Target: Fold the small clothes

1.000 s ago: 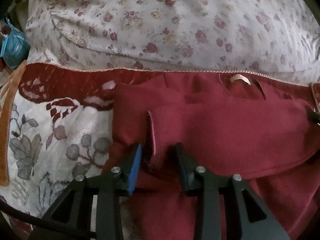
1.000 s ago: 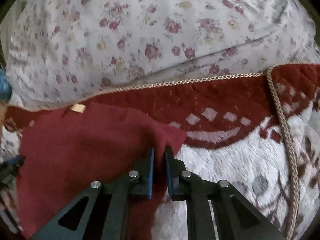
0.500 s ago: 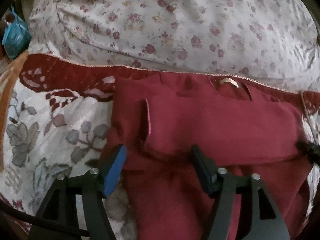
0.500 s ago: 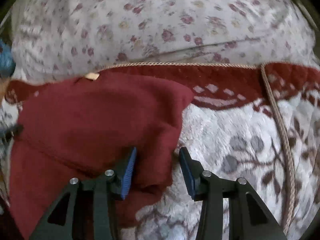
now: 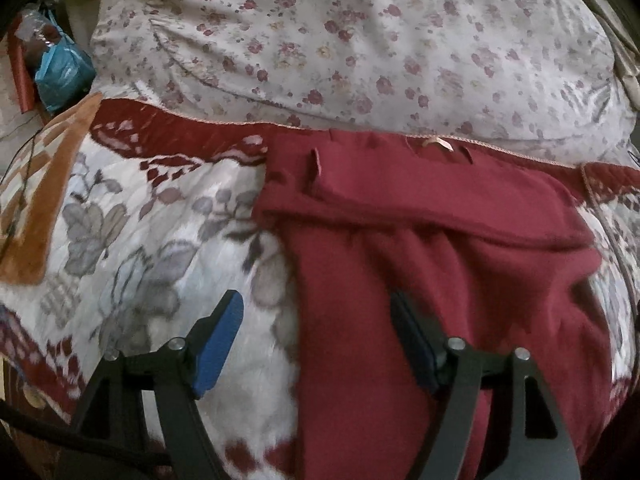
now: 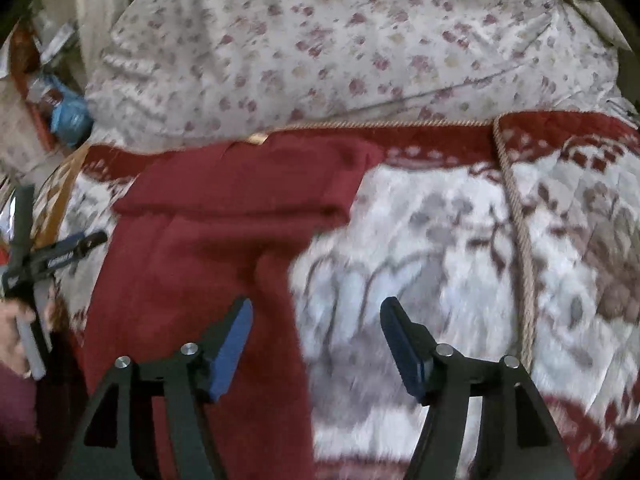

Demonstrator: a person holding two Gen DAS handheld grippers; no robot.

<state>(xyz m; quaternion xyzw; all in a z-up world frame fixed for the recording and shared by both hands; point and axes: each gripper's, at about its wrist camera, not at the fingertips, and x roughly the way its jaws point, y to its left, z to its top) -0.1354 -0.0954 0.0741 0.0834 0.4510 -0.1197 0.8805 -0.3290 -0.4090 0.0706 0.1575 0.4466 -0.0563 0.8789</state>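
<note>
A dark red garment (image 5: 432, 264) lies flat on a quilted bed cover (image 5: 152, 248), its top part folded down into a band across it, a small tan label (image 5: 438, 143) at its far edge. It also shows in the right wrist view (image 6: 208, 248). My left gripper (image 5: 316, 344) is open and empty, above the garment's left edge, one finger over the cover and one over the cloth. My right gripper (image 6: 316, 344) is open and empty above the garment's right edge. The left gripper also shows at the left of the right wrist view (image 6: 52, 256).
A large floral pillow (image 5: 360, 48) lies right behind the garment. A cord trim (image 6: 516, 208) runs down the cover on the right. A blue bag (image 5: 60, 76) and clutter sit at the far left off the bed.
Both grippers have let go of the red garment, opened wide and drawn back toward me. The folded-down band now lies flat across the garment.
</note>
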